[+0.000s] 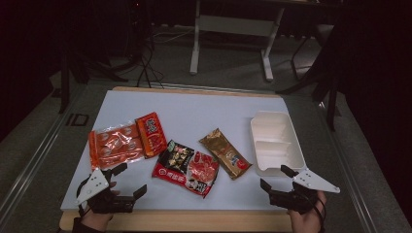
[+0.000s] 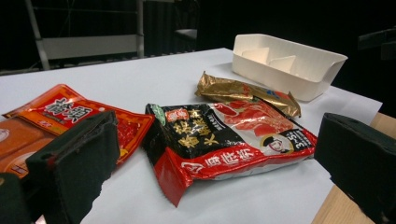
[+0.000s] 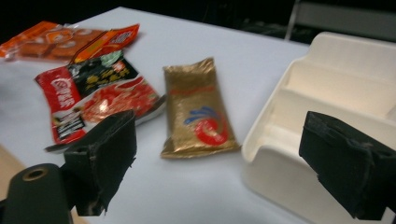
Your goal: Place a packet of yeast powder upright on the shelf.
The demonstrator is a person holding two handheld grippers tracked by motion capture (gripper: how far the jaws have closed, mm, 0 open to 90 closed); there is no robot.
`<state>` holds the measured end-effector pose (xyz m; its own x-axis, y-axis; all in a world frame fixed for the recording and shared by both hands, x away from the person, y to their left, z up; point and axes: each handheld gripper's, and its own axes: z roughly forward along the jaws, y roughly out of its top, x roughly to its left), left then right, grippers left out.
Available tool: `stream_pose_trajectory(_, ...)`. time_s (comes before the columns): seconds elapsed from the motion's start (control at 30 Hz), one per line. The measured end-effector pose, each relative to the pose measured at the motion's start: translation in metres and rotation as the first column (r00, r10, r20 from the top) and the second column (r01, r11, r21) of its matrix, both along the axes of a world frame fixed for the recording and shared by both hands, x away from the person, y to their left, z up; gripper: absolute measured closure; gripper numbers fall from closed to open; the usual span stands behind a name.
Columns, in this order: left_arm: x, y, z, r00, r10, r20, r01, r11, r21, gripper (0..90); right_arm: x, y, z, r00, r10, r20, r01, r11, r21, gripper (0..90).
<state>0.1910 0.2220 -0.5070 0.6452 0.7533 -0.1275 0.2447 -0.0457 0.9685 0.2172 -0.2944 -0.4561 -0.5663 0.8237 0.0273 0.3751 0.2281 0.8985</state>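
My left gripper [image 1: 132,178] stands open at the table's near left corner, nothing between its jaws. It points at a red-and-black snack packet [image 1: 187,169] lying flat mid-table [image 2: 229,140]. My right gripper [image 1: 273,176] is open at the near right, empty too, just in front of a white divided tray [image 1: 254,141]. A gold packet [image 1: 225,153] lies between the red-and-black packet and the tray [image 3: 196,112]. Two orange packets [image 1: 114,145] lie at the left, one overlapping the other.
The tray's compartments [image 3: 280,177] hold nothing. A white mat [image 1: 194,107] covers the wooden table, whose bare edge runs along the front. Beyond the table stand a white table frame [image 1: 233,29] and dark stands on the floor.
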Motion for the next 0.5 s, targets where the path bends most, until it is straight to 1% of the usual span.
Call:
stream_pose_trajectory(0.07,0.000,0.000,0.000,1.0000,-0.003,-0.002,0.003,1.0000,-0.001,0.5,0.000,0.000,0.001,1.0000,-0.003,-0.005,0.003,1.000,0.001,11.4)
stream_pose_trajectory(0.17,0.000,0.000,0.000,1.0000,-0.009,0.003,0.009,1.0000,0.000,0.5,0.000,0.005,0.007,1.0000,0.006,-0.007,-0.006,1.000,-0.001,12.0)
stream_pose_trajectory(0.2,-0.001,0.000,0.000,0.9999,-0.009,0.004,0.009,1.0000,0.003,0.5,0.001,0.006,0.009,0.9999,0.010,-0.010,-0.011,1.000,-0.012,11.3)
stream_pose_trajectory(0.23,-0.001,0.000,0.000,0.9999,-0.009,0.004,0.009,1.0000,0.003,0.5,0.001,0.006,0.009,0.9999,0.010,-0.010,-0.011,1.000,-0.012,11.3)
stream_pose_trajectory(0.27,0.000,0.000,-0.001,0.9999,-0.014,0.000,0.014,0.9999,0.006,0.5,0.003,0.008,0.012,0.9996,0.028,-0.008,-0.028,0.999,-0.022,11.3)
stream_pose_trajectory(0.37,-0.001,0.000,-0.001,0.9999,-0.016,0.000,0.016,0.9999,0.000,0.5,0.007,0.010,0.017,0.9987,0.039,-0.032,-0.040,0.999,-0.026,11.3)
stream_pose_trajectory(0.43,-0.002,0.000,0.000,0.9999,-0.017,0.001,0.017,0.9999,0.000,0.5,0.009,0.011,0.018,0.9989,0.035,-0.030,-0.036,0.999,-0.033,11.3)
stream_pose_trajectory(0.5,-0.002,0.000,-0.001,0.9999,-0.016,-0.001,0.016,0.9998,-0.008,0.5,0.013,0.013,0.026,0.9988,0.035,-0.034,-0.036,0.999,-0.029,11.3)
